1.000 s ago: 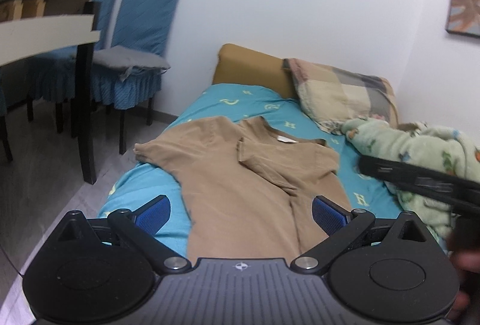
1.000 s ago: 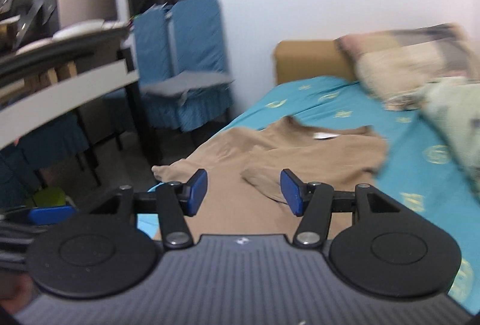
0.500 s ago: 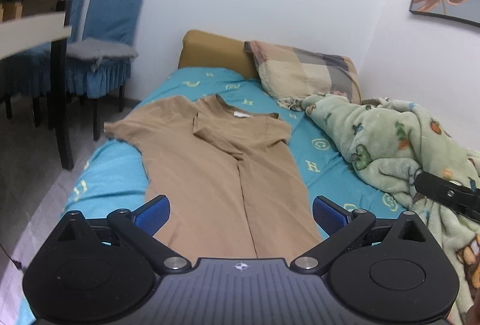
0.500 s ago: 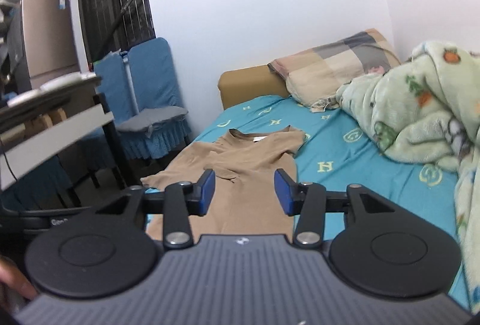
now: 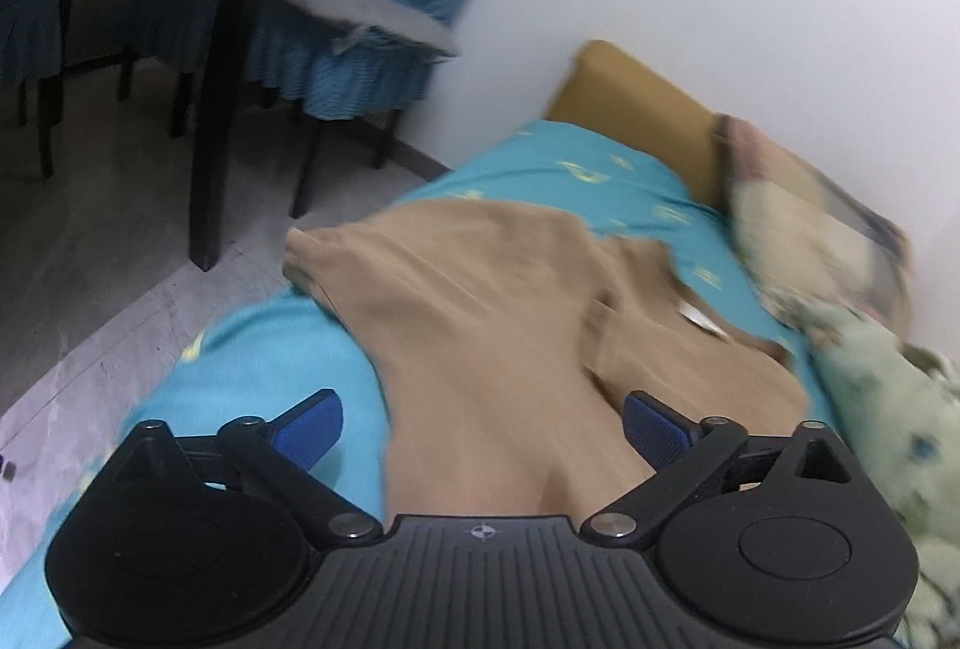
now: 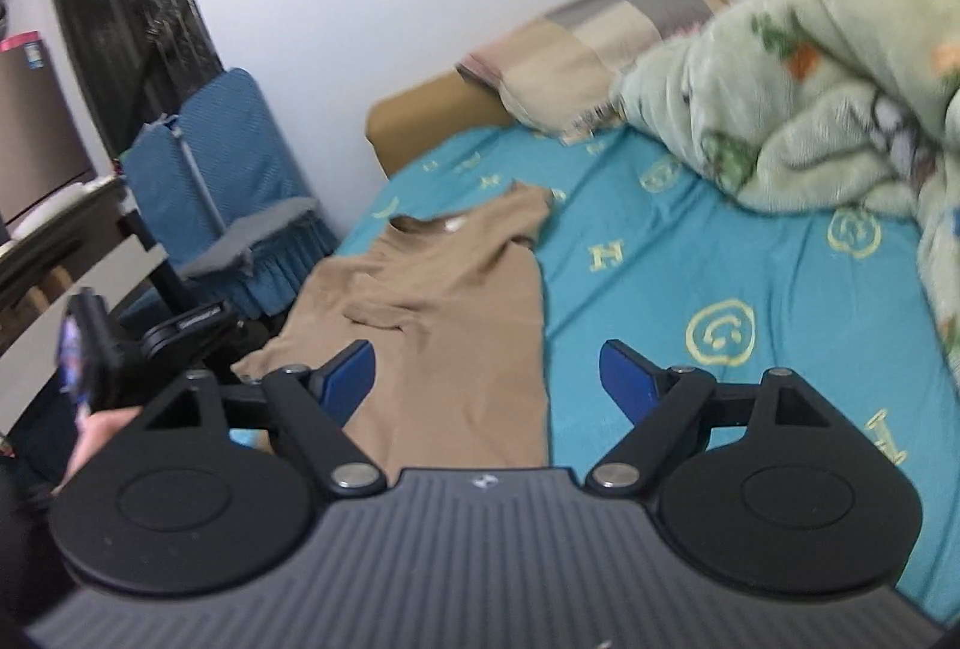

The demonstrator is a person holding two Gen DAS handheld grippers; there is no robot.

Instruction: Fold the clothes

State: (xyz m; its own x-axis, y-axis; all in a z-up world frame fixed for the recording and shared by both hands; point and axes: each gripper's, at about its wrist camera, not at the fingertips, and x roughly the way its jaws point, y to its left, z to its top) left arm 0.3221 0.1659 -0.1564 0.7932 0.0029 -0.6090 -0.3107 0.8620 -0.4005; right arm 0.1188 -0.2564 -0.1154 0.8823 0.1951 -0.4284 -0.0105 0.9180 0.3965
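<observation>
A tan T-shirt (image 5: 480, 325) lies partly folded on the teal bed sheet (image 5: 252, 379), one side laid over the middle, the collar toward the headboard. My left gripper (image 5: 480, 427) hovers open above the shirt's lower half, nothing between its blue pads. In the right wrist view the same T-shirt (image 6: 444, 313) lies along the bed's left side. My right gripper (image 6: 486, 379) is open over the shirt's lower right edge and holds nothing. The left gripper's body (image 6: 180, 331) and a hand (image 6: 102, 433) show at the left of that view.
A green patterned blanket (image 6: 828, 91) is heaped on the right of the bed, with a plaid pillow (image 6: 600, 43) and a tan headboard (image 5: 636, 109) at the far end. Blue-covered chairs (image 5: 372, 7) and a dark table leg (image 5: 228, 109) stand on the floor to the left.
My right gripper has opened wider and tipped down toward the shirt's lower right edge. The left gripper has dropped lower and swung left toward the bed edge; the view is blurred by motion.
</observation>
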